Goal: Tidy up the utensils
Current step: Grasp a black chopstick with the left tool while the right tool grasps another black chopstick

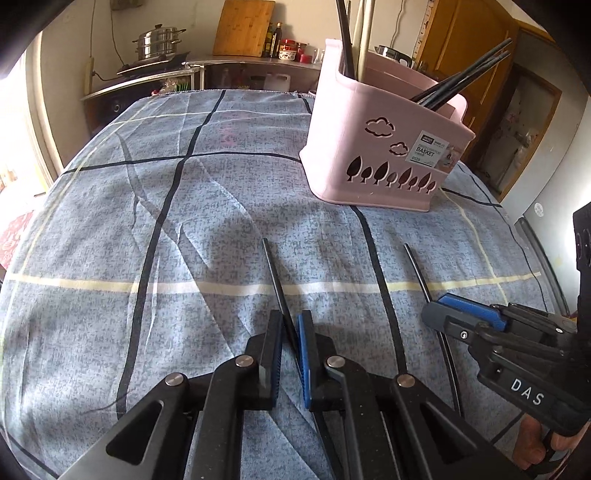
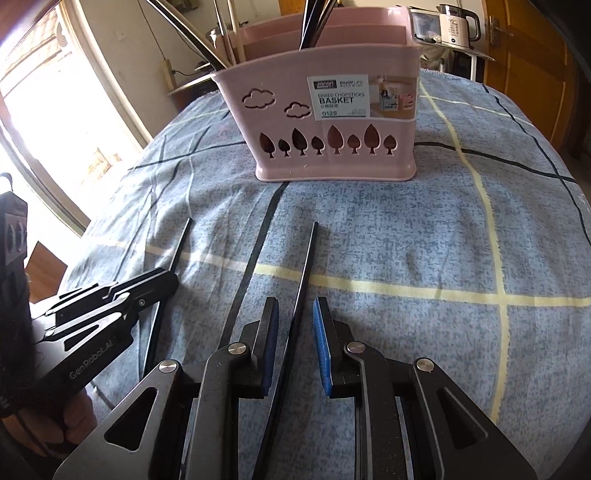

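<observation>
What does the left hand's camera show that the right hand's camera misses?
Only the left wrist view shows a steel pot and a wooden cutting board at the back wall. Only the right wrist view shows a white kettle and a bright window. Both show the pink basket on the checked cloth, two black chopsticks, one gripped by the left gripper, the other between the right gripper's jaws.

Basket (image 2: 332, 122), upper centre: pale pink, cloud and tree cut-outs, white label. Cloth (image 2: 406, 240) on counter: mottled blue-grey, black and cream grid lines. Chopsticks (image 1: 277, 280): black. Gripper pads (image 2: 321, 343): blue on black bodies.
</observation>
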